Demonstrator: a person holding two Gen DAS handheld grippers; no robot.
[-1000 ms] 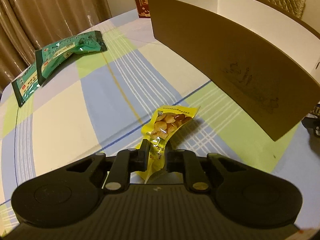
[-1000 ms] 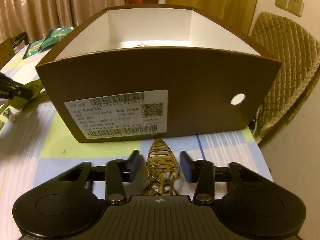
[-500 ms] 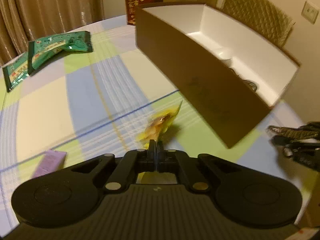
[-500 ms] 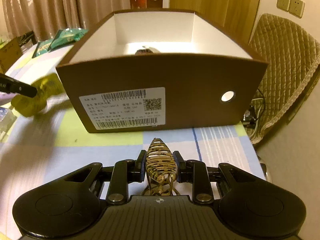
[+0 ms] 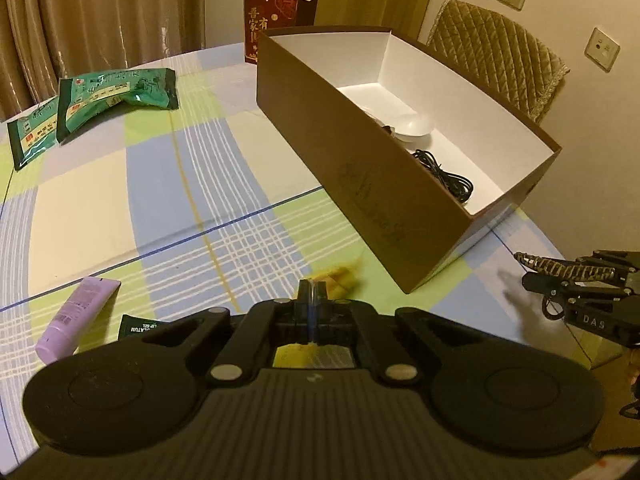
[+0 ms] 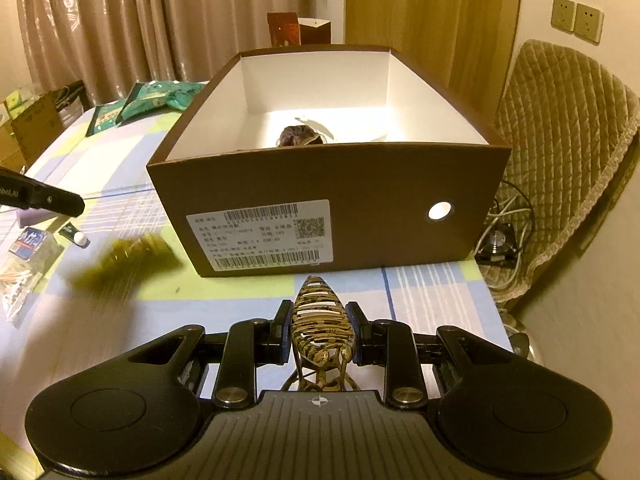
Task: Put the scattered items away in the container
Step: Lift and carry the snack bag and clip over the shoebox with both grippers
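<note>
The left gripper has its jaws pressed together on the edge of a yellow snack packet, which hangs blurred just past the fingertips, above the checked tablecloth and just beside the near corner of the brown cardboard box. A bit of the same yellow packet shows behind the jaws, in the gap of the gripper body. The right gripper pinches a striped brown-and-gold hair clip between its two pads, one pad against each side, the clip's tip pointing toward the box's labelled end wall. From the right wrist view the packet appears as a yellow smear to the left of the box, under the dark tip of the left gripper. Inside the box, which is white within, lie a white spoon and a coiled black cable near its near end. On the cloth to the left rest a lilac tube and a small dark green tube beside it, and farther off two green packets. A red carton stands beyond the far end of the box, and a quilted chair is at the right of the table.
</note>
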